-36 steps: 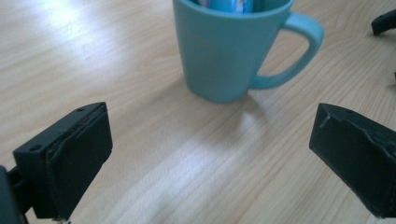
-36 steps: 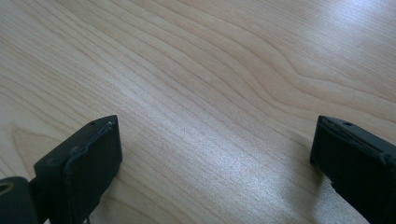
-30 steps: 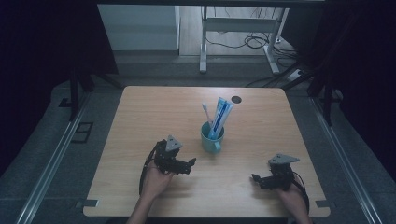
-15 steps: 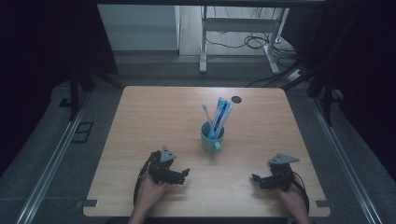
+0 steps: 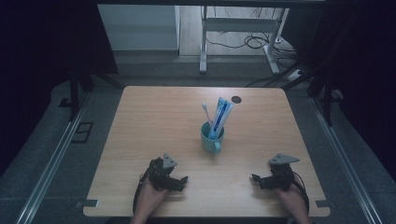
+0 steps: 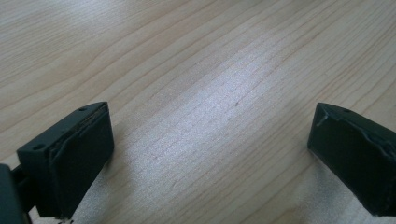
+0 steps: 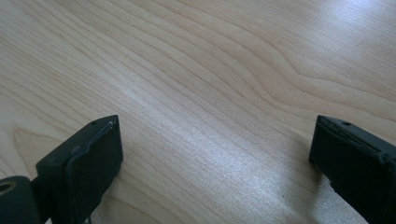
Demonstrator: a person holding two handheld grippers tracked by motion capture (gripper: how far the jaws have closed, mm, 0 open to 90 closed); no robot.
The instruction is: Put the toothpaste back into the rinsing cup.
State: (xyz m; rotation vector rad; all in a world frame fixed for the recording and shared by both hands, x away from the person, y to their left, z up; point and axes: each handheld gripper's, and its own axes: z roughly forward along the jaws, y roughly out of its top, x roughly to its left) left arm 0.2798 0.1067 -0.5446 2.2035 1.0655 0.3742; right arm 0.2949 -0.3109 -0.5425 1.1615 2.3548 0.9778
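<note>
Down low near the front edge of the pale wooden tabletop point(image 5: 149, 116): left tool point(image 5: 183, 180) and right tool point(image 5: 255, 178), both released, jaws spread wide over bare wood. Between them and farther back, well apart from both: teal ceramic mug point(image 5: 211, 139), upright, holding blue-and-white toothpaste tube point(image 5: 220, 115) and white toothbrush point(image 5: 206, 112).

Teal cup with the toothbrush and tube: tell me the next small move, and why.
Probably move the left gripper forward toward the teal cup. Both grippers sit open and empty near the table's near edge, while the toothbrush and toothpaste tube stand in it.
</note>
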